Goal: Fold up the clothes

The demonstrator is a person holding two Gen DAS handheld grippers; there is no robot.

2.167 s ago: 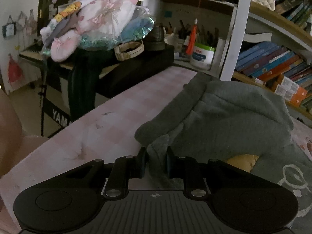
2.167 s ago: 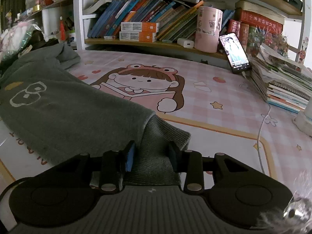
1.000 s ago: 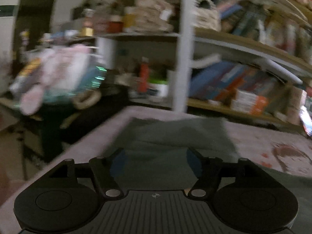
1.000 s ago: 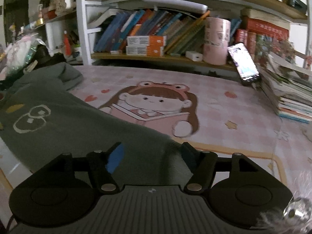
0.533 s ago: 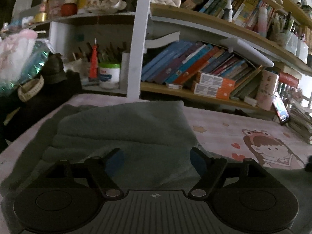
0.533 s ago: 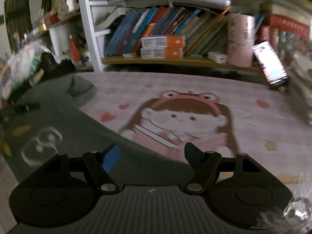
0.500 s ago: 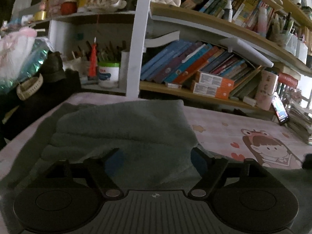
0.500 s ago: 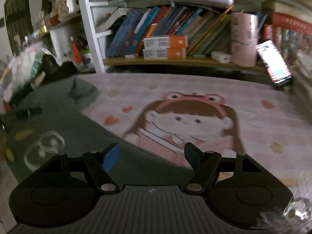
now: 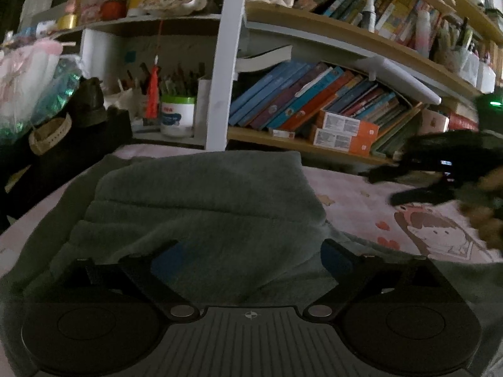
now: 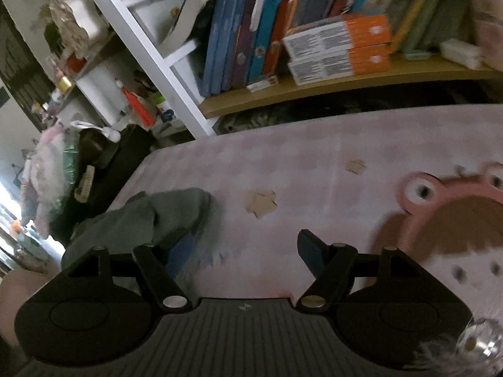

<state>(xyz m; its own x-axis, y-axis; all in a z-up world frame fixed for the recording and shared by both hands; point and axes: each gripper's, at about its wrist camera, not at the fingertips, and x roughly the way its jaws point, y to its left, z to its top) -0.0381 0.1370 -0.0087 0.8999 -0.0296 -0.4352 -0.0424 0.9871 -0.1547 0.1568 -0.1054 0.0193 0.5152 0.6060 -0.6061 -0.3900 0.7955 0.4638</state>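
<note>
While my left gripper [image 9: 248,256] opens its jaws above the folded grey garment [image 9: 201,194], the right gripper [image 10: 243,249] hangs open, empty; next fold needs a fresh edge.

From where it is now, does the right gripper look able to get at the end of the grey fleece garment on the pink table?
Probably yes: the right gripper is open, nothing between its fingers, and the grey fleece garment lies uncovered beside its left finger.

Low wrist views over shared table [image 9: 355,194]
</note>
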